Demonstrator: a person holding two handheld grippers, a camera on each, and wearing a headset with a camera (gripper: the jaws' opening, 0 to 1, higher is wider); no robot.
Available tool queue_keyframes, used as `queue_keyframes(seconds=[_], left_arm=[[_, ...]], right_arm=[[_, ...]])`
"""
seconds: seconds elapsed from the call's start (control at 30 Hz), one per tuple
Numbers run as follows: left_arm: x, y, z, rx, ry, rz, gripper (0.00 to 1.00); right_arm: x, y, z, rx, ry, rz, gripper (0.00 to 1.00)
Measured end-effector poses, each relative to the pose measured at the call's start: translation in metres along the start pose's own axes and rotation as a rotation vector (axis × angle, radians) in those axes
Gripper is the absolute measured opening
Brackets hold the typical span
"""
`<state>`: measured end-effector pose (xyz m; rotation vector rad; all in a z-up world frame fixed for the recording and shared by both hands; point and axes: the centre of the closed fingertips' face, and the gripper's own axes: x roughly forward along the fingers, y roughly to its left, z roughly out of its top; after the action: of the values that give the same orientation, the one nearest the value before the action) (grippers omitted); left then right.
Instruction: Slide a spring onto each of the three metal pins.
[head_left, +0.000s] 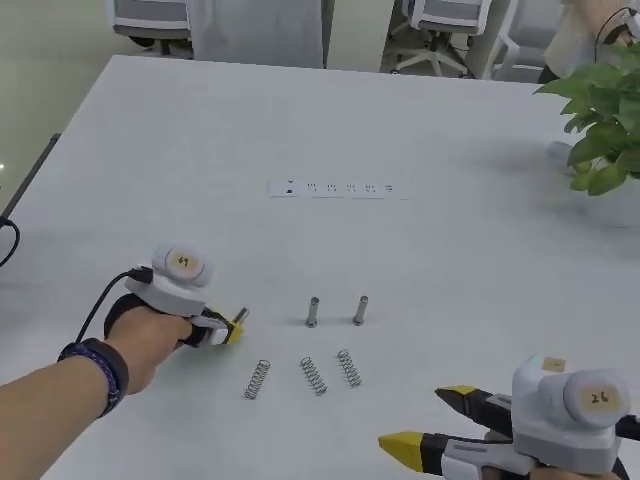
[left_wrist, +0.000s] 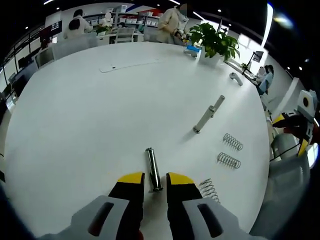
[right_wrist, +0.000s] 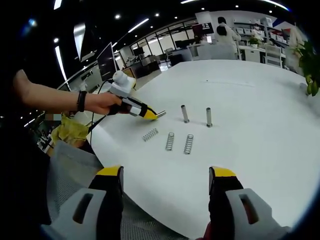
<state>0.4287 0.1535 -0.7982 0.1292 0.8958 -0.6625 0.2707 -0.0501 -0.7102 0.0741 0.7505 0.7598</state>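
Fingers of my left gripper (left_wrist: 155, 177) clamp the third pin (left_wrist: 152, 167) at lower centre, probably to stand it beside two upright pins (head_left: 313, 311). My right gripper (head_left: 412, 417), fingers apart, hovers lower right near three springs (head_left: 314, 375) lying on the surface (head_left: 450, 250).

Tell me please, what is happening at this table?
A person works with a hand-held gripper in each hand. The left hand-held gripper is shut on one metal pin, over the white table. Two other pins stand upright nearby, and three springs lie in front of them, none on a pin yet. The right hand-held gripper is open and holds nothing.
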Motion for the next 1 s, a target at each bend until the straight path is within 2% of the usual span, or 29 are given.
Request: queue_keyframes(seconds=[0.07,0.1,0.23,0.43,0.67,1.0], left_arm=[[0.0015,0.0031,-0.0031,0.000,0.014,0.005,0.08],[0.0031,0.0034,-0.0005,0.003,0.002,0.005,0.05],[0.0058,0.0033,0.0000,0.022,0.013,0.010,0.02],[0.0085,0.0025,-0.0015,0.142,0.067,0.026,0.01],[0.0096,0.0028,-0.0027,0.207,0.095,0.032,0.00],[0.0054,0.0015,-0.0087,0.176,0.101,0.038,0.00]], right_arm=[[-0.0005,-0.0004,0.0004,0.001,-0.002,-0.002,0.68],[-0.0008,-0.0006,0.0005,0.001,-0.002,-0.002,0.68],[-0.0015,-0.0011,0.0006,0.000,-0.002,-0.003,0.68],[-0.0006,-0.0004,0.0011,0.001,-0.003,0.000,0.68],[0.0029,0.0022,0.0034,-0.004,-0.004,0.008,0.68],[0.0066,0.0061,0.0042,-0.008,-0.001,0.019,0.66]])
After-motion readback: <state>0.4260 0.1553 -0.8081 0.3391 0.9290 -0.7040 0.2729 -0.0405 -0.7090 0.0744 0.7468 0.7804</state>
